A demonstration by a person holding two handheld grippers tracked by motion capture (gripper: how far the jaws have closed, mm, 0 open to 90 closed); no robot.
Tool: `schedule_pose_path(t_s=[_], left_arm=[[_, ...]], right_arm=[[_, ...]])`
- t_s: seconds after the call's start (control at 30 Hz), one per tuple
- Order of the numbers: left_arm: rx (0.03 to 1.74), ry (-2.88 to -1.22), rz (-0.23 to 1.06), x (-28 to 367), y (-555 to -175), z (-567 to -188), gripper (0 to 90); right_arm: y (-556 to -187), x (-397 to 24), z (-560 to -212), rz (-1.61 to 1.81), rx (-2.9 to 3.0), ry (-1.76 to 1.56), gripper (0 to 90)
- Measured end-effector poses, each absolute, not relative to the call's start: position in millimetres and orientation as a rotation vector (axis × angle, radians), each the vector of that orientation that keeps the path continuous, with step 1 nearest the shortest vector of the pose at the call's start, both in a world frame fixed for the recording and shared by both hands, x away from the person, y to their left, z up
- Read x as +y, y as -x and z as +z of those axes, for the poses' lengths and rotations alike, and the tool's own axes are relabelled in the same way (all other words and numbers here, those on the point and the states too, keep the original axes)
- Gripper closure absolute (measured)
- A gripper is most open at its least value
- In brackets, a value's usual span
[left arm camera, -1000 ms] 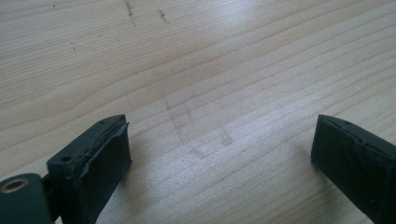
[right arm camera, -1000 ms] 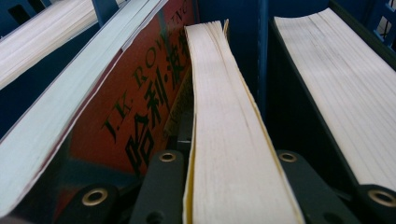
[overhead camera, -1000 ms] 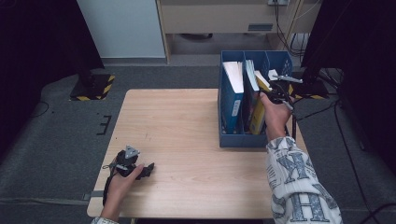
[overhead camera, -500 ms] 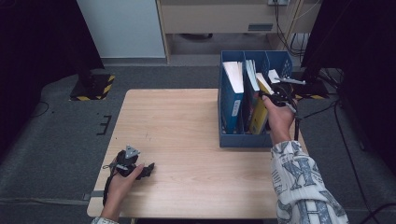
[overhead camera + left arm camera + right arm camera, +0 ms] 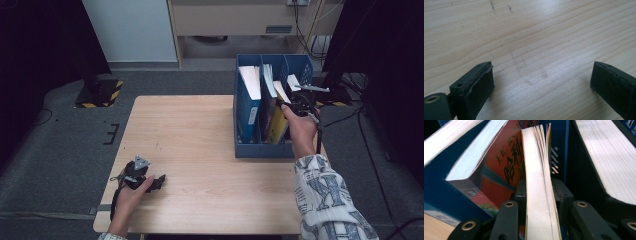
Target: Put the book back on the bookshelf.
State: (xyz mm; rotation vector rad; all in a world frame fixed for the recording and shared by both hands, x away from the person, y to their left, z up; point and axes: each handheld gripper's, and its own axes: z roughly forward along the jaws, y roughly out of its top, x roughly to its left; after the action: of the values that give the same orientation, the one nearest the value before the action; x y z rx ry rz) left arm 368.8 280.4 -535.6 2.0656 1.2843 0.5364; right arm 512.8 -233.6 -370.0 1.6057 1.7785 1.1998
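Book (image 5: 539,195): lower end hidden behind right gripper (image 5: 539,202), jaws closed on its pages, lately easing; long axis toward twelve o'clock, in blue file box (image 5: 260,149); left gripper (image 5: 541,82) gaping, empty.

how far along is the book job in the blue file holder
Done: the right gripper has reached the blue file holder and closed on the yellow book. In hand: that grip, book between the jaws. Left: moving the book; the left gripper rests open on the table.

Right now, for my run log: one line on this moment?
right gripper: clamped on thin yellow-covered book | place: blue file box | left gripper: open, empty, over wooden table
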Motion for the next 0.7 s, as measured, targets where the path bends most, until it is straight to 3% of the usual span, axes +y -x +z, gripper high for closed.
schedule_pose_path(t_s=[0.7], left_arm=[[1.283, -2.066, 0.532, 279.2, -368.7, -535.6, 4.1]], right_arm=[[-499.7, -236.1, -355.2, 1.219, 1.780, -1.613, 70.6]])
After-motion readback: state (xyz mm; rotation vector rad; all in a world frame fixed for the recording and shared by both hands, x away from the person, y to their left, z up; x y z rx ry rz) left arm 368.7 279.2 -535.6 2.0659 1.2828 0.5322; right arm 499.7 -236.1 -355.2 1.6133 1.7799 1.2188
